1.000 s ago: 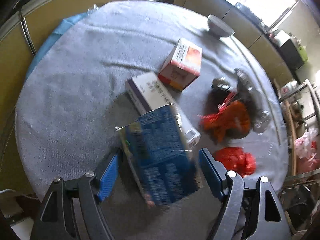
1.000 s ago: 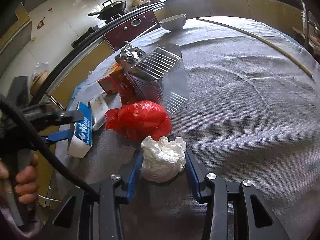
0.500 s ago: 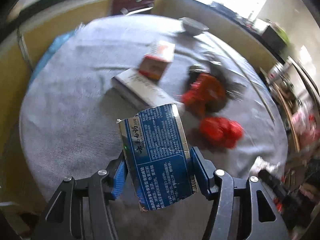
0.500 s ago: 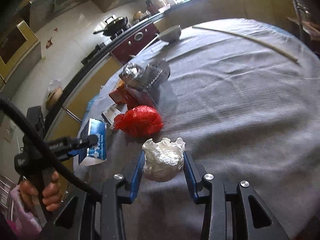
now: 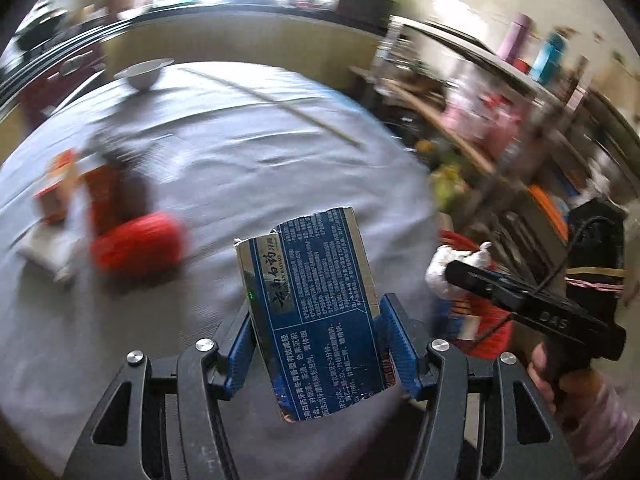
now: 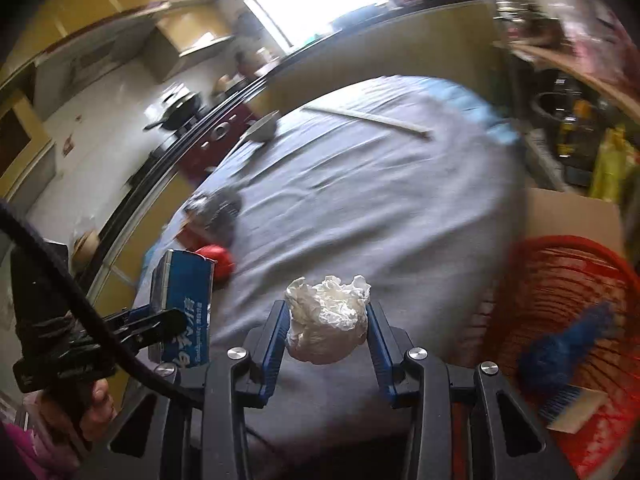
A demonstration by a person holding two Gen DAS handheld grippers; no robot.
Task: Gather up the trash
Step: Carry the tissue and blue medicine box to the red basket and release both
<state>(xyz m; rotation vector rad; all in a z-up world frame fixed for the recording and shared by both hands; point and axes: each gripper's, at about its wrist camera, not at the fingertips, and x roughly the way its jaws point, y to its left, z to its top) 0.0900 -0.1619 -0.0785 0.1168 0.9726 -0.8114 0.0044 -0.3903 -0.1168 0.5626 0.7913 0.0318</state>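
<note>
The right hand-held gripper (image 6: 327, 322), clamped on a crumpled white tissue (image 6: 327, 316), is nearer the red basket (image 6: 568, 280) low to its right off the surface (image 6: 360, 200), while the left hand-held gripper (image 5: 316, 336), clamped on an upright blue carton (image 5: 310, 300), trails farther left.

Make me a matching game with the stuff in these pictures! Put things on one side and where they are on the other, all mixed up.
Things:
1. blue box
2. crumpled white paper
3. white bowl
4. blue brush

Places:
A. inside the red basket
B. held in the left gripper
C. far side of the table
D. held in the right gripper

Pairs: 1-B, 2-D, 3-C, 4-A
</note>
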